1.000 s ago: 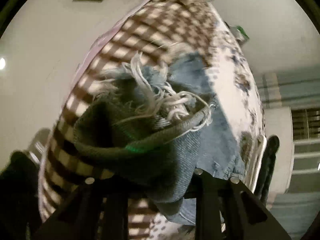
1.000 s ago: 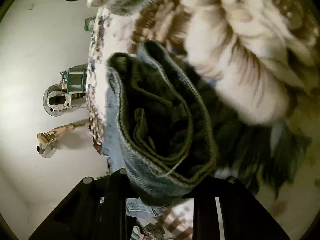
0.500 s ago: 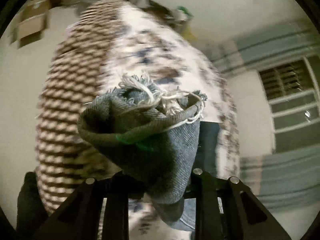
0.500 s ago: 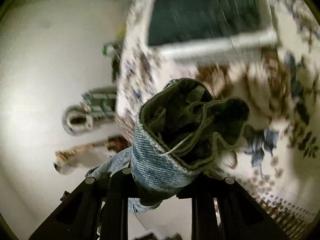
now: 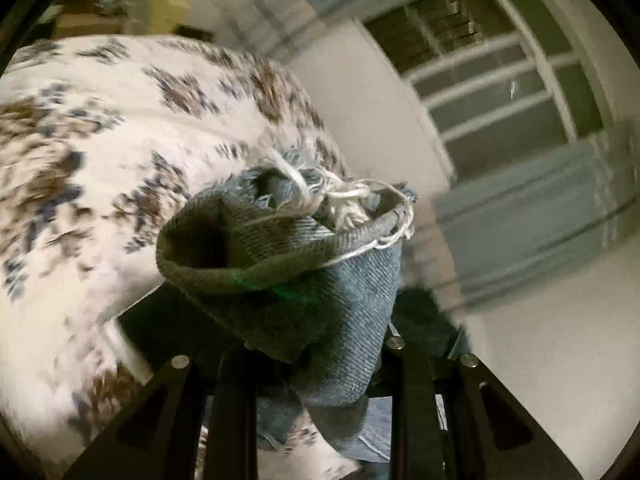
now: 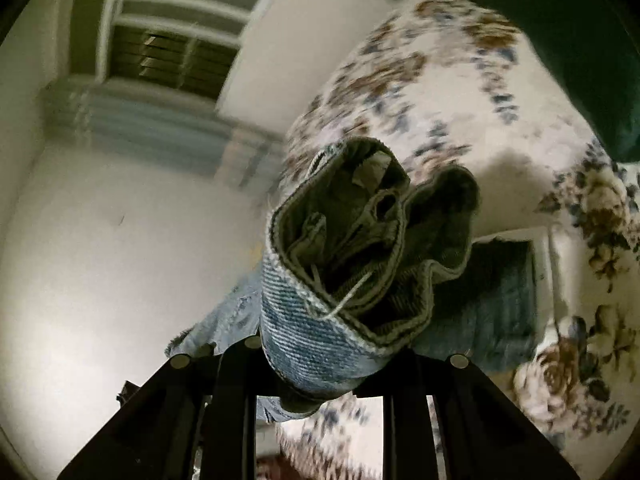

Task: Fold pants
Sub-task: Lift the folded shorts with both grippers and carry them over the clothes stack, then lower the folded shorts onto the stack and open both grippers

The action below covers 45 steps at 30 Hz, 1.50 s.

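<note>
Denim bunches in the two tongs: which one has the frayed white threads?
The bunch in the left tongs: loose white threads tangle at its top. The bunch in the right tongs shows a stitched, unfrayed edge.

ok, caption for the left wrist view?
Left gripper clamps frayed blue denim pants hem above the floral bedspread.

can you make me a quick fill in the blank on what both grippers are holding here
1. The left gripper is shut on a frayed hem of the ____.
2. The right gripper is ____ on bunched denim.
3. The bedspread below has a ____ print.
4. The window shows in ____ views.

Missing: jeans; shut; floral; both
</note>
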{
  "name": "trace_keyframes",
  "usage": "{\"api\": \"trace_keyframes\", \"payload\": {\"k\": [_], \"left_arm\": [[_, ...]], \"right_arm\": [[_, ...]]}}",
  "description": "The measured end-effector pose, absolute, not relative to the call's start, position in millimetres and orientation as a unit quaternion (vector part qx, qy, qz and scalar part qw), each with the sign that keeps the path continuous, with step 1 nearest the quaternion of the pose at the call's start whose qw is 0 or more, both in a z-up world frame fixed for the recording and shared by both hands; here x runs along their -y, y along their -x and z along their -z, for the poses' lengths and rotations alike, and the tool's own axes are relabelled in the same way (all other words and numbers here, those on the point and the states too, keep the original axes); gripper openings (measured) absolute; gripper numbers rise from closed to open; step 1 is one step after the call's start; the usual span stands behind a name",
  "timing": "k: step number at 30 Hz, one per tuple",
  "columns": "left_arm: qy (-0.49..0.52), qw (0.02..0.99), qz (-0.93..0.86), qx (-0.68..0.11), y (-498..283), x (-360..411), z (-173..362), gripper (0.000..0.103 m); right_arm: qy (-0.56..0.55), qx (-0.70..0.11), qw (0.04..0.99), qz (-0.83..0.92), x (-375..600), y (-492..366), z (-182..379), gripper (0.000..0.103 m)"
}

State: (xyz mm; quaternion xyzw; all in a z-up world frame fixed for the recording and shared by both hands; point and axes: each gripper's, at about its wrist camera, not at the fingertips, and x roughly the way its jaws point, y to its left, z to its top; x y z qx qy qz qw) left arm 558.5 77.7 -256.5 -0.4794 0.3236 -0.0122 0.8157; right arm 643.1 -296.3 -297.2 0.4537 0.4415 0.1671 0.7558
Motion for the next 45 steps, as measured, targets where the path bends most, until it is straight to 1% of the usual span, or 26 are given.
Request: {"api": "trace_keyframes", "payload": {"k": [3,5,9,12,15,16,17,18,19,20,21,22,23,24,25,26,28,31,33,38,45], "left_arm": [[0.453,0.804,0.023,-0.383,-595,-76,325,0.021],[0.442,0.793,0.015,-0.419,-601,-76,372,0.021],[0.429,0.773,0.010,-0.467,-591,-77,435,0.021],[0.404,0.783,0.023,-0.473,-583,-71,434,0.023],[0.392,0.775,0.029,-0.496,-581,-70,428,0.026],[0.390,0.771,0.029,-0.503,-579,-70,426,0.026],[0.385,0.767,0.029,-0.513,-577,-69,424,0.027],[0.370,0.766,0.027,-0.525,-575,-68,421,0.030],[0.354,0.768,0.025,-0.533,-574,-65,417,0.032],[0.333,0.772,0.021,-0.541,-573,-62,413,0.039],[0.307,0.780,0.018,-0.546,-570,-58,407,0.053],[0.275,0.790,0.012,-0.547,-567,-52,398,0.065],[0.247,0.800,0.002,-0.547,-564,-48,392,0.090],[0.212,0.813,-0.007,-0.543,-560,-42,381,0.096],[0.189,0.821,-0.010,-0.539,-557,-38,374,0.096],[0.160,0.829,-0.016,-0.536,-553,-32,363,0.096],[0.125,0.838,-0.019,-0.531,-549,-26,352,0.096],[0.073,0.854,-0.021,-0.515,-538,-15,328,0.098],[0.046,0.861,-0.021,-0.506,-529,-10,313,0.098],[0.004,0.874,-0.023,-0.485,-494,-3,271,0.098],[-0.015,0.898,-0.028,-0.438,-427,2,208,0.098]], "right_arm": [[-0.470,-0.461,0.743,-0.121,300,-647,367,0.021],[-0.469,-0.487,0.730,-0.097,295,-641,418,0.021],[-0.465,-0.501,0.726,-0.077,293,-627,466,0.021],[-0.461,-0.506,0.725,-0.073,292,-615,475,0.022],[-0.449,-0.519,0.724,-0.071,290,-608,480,0.025],[-0.447,-0.526,0.720,-0.068,291,-606,485,0.028],[-0.442,-0.532,0.719,-0.067,290,-603,486,0.034],[-0.425,-0.542,0.722,-0.058,289,-601,479,0.037],[-0.413,-0.547,0.726,-0.053,290,-592,479,0.044],[-0.396,-0.554,0.731,-0.045,289,-587,476,0.049],[-0.372,-0.561,0.739,-0.035,287,-582,466,0.052],[-0.362,-0.561,0.744,-0.030,287,-578,460,0.059],[-0.340,-0.560,0.755,-0.020,285,-571,448,0.067],[-0.326,-0.558,0.763,-0.014,283,-565,439,0.071],[-0.308,-0.557,0.771,-0.005,280,-559,429,0.078],[-0.284,-0.557,0.780,0.007,277,-554,420,0.089],[-0.213,-0.556,0.803,0.039,264,-544,398,0.100],[-0.129,-0.545,0.826,0.070,246,-527,366,0.102],[-0.096,-0.535,0.835,0.082,237,-516,348,0.103],[-0.062,-0.505,0.855,0.101,228,-481,298,0.103],[-0.062,-0.462,0.880,0.092,226,-409,217,0.103]]}}
